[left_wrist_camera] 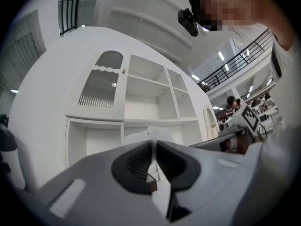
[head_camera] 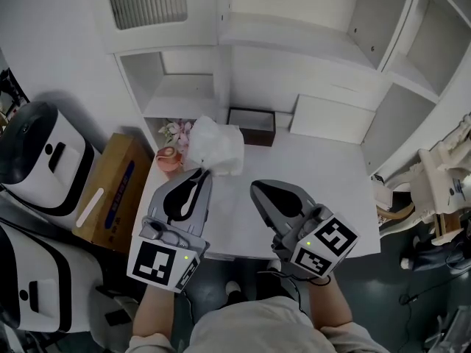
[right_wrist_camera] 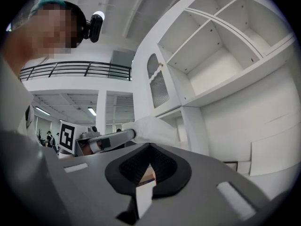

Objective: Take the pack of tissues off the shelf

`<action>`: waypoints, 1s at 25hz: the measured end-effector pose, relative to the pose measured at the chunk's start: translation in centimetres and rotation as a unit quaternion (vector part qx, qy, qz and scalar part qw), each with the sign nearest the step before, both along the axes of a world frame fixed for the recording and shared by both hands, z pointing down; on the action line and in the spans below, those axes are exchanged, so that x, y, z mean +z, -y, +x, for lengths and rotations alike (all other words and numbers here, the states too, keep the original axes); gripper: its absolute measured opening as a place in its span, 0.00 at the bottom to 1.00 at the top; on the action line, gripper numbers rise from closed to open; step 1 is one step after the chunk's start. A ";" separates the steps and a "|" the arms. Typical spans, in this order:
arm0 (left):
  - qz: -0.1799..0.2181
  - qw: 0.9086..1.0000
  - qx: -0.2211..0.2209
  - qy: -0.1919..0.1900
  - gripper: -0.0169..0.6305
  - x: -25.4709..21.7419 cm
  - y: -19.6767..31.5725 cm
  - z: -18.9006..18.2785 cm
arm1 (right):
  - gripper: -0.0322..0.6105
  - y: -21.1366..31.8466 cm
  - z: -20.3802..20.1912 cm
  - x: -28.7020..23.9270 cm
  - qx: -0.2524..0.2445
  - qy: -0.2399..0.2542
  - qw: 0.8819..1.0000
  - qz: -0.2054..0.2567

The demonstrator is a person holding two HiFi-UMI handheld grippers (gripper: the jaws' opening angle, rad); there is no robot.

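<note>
The pack of tissues (head_camera: 217,147) is a soft white plastic-wrapped bundle, off the shelf and hanging over the left part of the white table (head_camera: 324,168). My left gripper (head_camera: 202,172) is shut on its near edge. In the left gripper view the pack (left_wrist_camera: 150,133) bulges just past the closed jaw tips (left_wrist_camera: 154,143). My right gripper (head_camera: 256,187) hovers to the right of the pack, apart from it, jaws together with nothing between them (right_wrist_camera: 149,146). The right gripper view shows the pack (right_wrist_camera: 153,128) at the end of the left gripper (right_wrist_camera: 106,140).
The white shelf unit (head_camera: 184,105) stands behind the table. A dark brown box (head_camera: 252,126) sits at its foot. A pink cup with flowers (head_camera: 168,159) stands left of the pack. A cardboard box (head_camera: 110,190) and white machines (head_camera: 44,157) are at the left.
</note>
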State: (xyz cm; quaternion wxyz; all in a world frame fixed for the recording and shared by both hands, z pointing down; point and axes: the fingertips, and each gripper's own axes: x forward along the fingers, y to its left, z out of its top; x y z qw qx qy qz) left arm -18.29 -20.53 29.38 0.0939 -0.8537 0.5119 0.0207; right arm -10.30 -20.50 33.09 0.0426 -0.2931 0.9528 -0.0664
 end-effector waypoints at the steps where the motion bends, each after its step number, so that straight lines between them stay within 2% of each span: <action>1: -0.004 1.000 0.002 -0.002 0.05 0.4 -0.2 -0.1 | 0.05 -0.2 -0.1 0.2 0.002 0.000 1.000 -0.001; 11: -0.012 1.000 0.019 -0.006 0.05 1.6 -1.8 -0.2 | 0.05 -1.4 -0.9 -0.4 0.013 -0.002 1.000 0.009; 16: -0.017 0.999 0.025 -0.024 0.05 1.7 -2.1 -0.5 | 0.05 -1.9 -1.2 -0.9 0.016 -0.002 1.000 0.022; 25: -0.012 0.999 0.026 -0.026 0.05 1.4 -2.4 -1.0 | 0.05 -2.0 -1.8 -1.3 0.018 -0.012 0.999 0.030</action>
